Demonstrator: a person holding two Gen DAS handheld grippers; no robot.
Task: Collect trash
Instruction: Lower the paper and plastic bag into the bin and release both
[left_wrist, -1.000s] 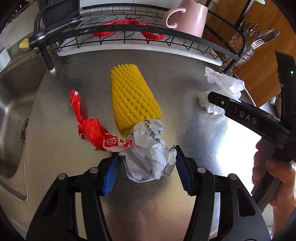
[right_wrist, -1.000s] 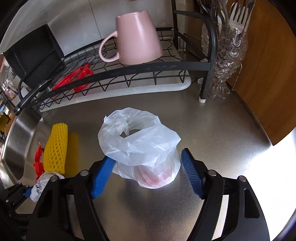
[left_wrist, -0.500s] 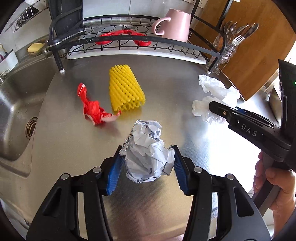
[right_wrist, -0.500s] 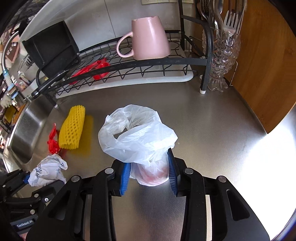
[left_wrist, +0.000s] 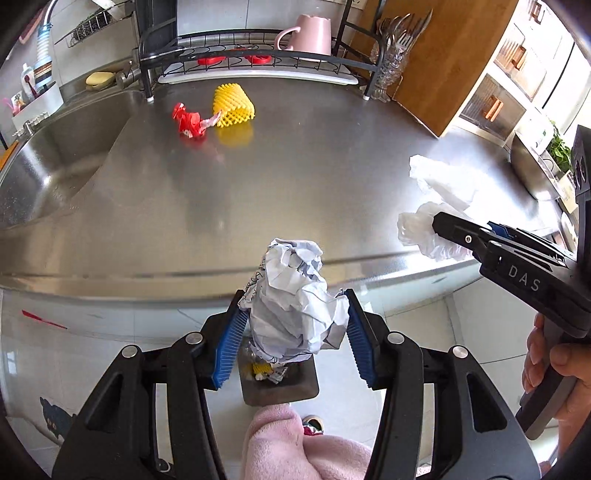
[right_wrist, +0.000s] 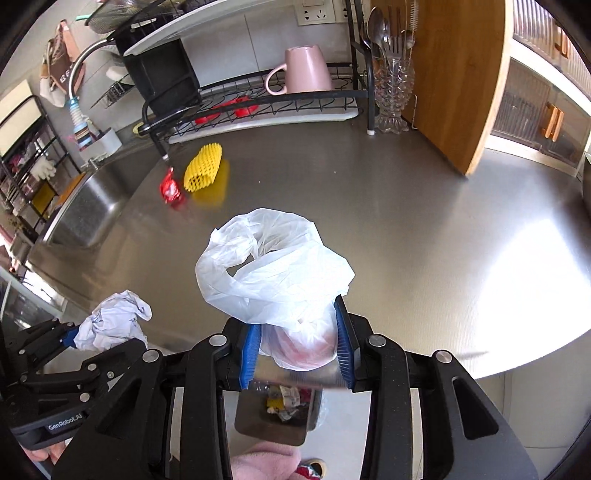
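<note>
Carrying two pieces of trash off the counter (left_wrist: 295, 184) toward the open bin (right_wrist: 273, 417) below.

Left gripper (left_wrist: 291, 332) is clenching crumpled paper (left_wrist: 291, 299); right gripper (right_wrist: 295, 347) is squeezing a white plastic bag (right_wrist: 273, 273). Centring each over the bin's mouth before releasing is advisable.

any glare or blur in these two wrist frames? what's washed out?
Left wrist: the plastic bag and the steel counter around it blow out white at right; strong fisheye bend, paper ball sharp. Right wrist: big glare patch on the counter at right; bag and bin sharp, no motion blur.
</note>
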